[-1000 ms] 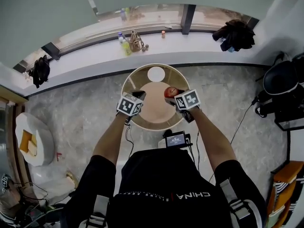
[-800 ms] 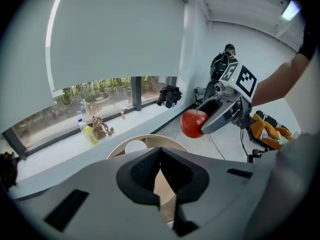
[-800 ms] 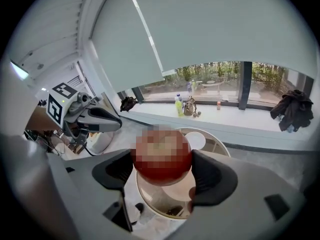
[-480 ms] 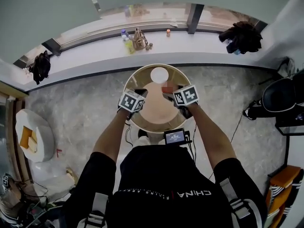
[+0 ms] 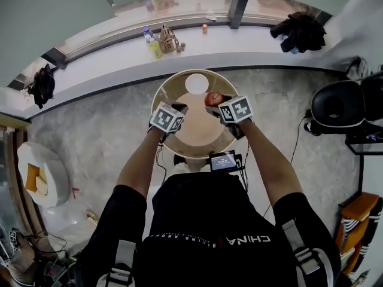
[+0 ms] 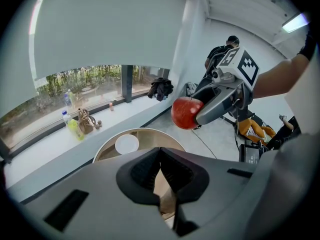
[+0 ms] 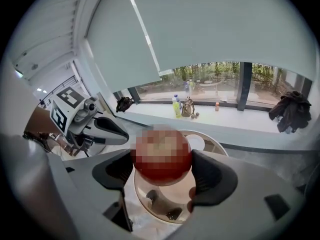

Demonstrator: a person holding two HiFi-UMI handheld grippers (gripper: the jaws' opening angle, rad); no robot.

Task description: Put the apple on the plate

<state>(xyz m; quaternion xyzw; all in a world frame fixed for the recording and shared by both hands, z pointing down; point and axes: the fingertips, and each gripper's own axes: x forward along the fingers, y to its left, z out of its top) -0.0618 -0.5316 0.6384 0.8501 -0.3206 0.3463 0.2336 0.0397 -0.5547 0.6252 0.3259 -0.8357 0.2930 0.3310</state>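
Clamped between both jaws of the right gripper (image 7: pixel 166 174): a red apple (image 5: pixel 213 98), pressed from two sides. Held up in the air over the far right part of the round table (image 5: pixel 160 97), not touching its top. Not yet on the plate (image 5: pixel 197 84), which is white and lies at the far edge of the table, near the apple and a little to its left. Jaws of the left gripper (image 6: pixel 161 171) closed together, nothing between. Hovering over the left part of the table, beside the right gripper but apart. Behind the table, on the sill (image 5: pixel 108 64): bottles (image 5: pixel 154 48) and a bag (image 5: pixel 169 40).
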